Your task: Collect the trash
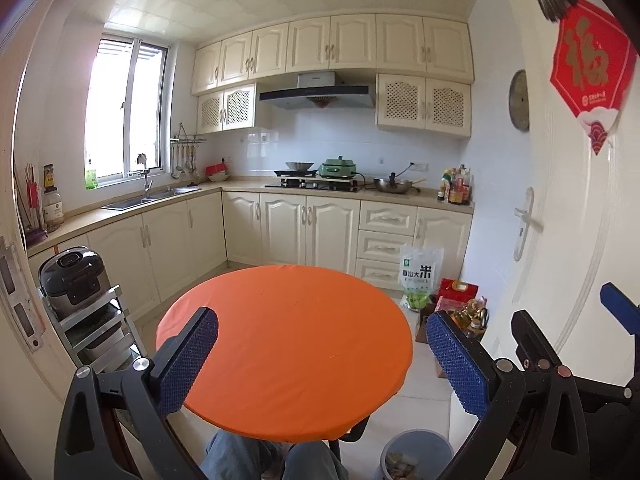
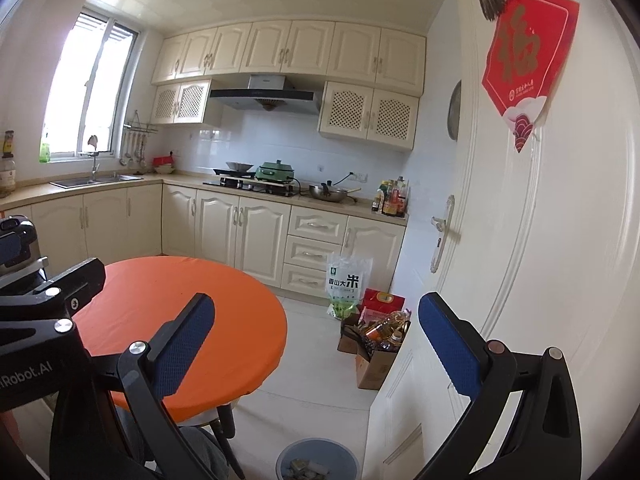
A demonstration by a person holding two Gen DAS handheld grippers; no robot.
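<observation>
Holding my left tongs spread wide and empty above the near edge of the orange table, I find no litter on its cloth in the left wrist view, while the blue bin on the floor just right of the table already holds scraps; the step in hand, as I judge it, is a last check, best done by sweeping slowly and low. Turning to the right wrist view, my right tongs are likewise wide apart and empty, and it shows what the other hides: the bin's contents from above, the open floor, and the cardboard box of bottles by the door.
</observation>
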